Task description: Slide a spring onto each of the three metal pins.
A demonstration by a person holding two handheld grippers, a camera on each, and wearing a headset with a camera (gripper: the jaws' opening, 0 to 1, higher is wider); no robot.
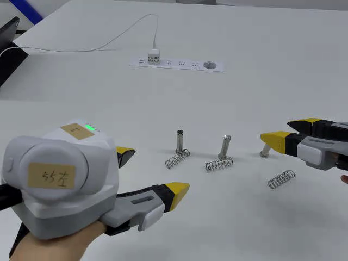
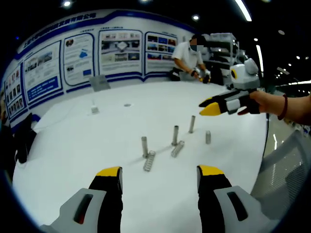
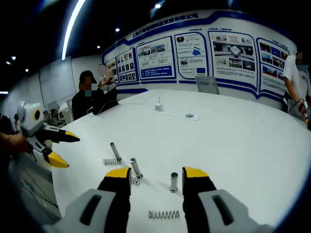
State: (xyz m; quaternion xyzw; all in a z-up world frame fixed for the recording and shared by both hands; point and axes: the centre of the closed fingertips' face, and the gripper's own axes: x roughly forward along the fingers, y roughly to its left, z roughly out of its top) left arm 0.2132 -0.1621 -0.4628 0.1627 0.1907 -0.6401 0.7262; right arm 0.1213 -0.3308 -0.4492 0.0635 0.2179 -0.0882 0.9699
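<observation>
Three short metal pins stand upright on the white table: one on the left (image 1: 180,141), one in the middle (image 1: 225,145) and one on the right (image 1: 265,150). A spring lies flat at the foot of the left pin (image 1: 178,158), another by the middle pin (image 1: 219,164), and a third (image 1: 281,179) lies loose nearer me on the right. My left gripper (image 1: 151,173) is open and empty, short of the pins (image 2: 175,135). My right gripper (image 1: 285,132) is open and empty, its near tip beside the right pin (image 3: 174,182), with the loose spring (image 3: 164,214) just below.
A white power strip (image 1: 176,63) with a plugged-in charger and cable lies at the far middle of the table. A dark object (image 1: 8,32) sits at the left edge. People sit and stand at the table's far sides (image 3: 90,97).
</observation>
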